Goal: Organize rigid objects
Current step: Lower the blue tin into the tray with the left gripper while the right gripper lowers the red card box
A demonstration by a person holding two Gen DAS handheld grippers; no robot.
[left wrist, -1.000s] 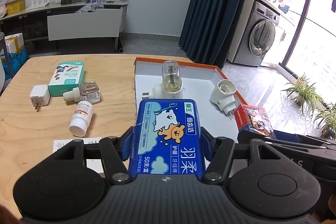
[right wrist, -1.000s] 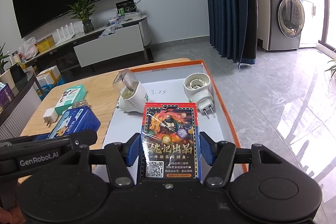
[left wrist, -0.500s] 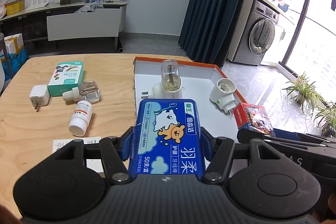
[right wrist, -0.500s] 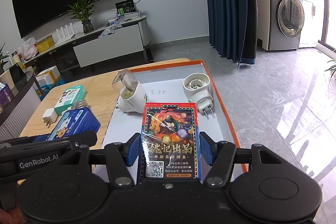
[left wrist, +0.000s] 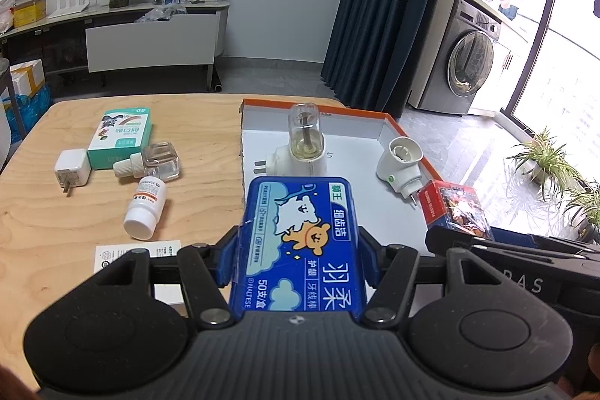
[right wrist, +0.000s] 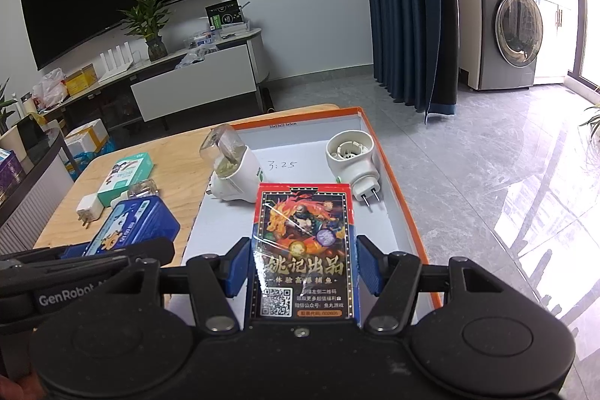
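My left gripper (left wrist: 298, 261) is shut on a blue floss-pick box (left wrist: 300, 238) and holds it above the near left edge of the orange-rimmed white tray (left wrist: 378, 130). My right gripper (right wrist: 303, 265) is shut on a red card pack (right wrist: 303, 250) over the tray's near part (right wrist: 407, 212). The card pack also shows in the left wrist view (left wrist: 452, 208), and the blue box in the right wrist view (right wrist: 127, 227). In the tray lie a mosquito-repellent plug with a bottle (left wrist: 300, 149) and an empty white plug heater (left wrist: 401, 164).
On the wooden table (left wrist: 45, 212) left of the tray lie a green box (left wrist: 122, 134), a white charger (left wrist: 72, 167), a clear refill bottle (left wrist: 153, 162), a white pill bottle (left wrist: 146, 207) and a white card (left wrist: 123, 255). The floor lies beyond the tray's right side.
Both grippers keep their hold and have barely shifted; the scene sits slightly lower in the left wrist view.
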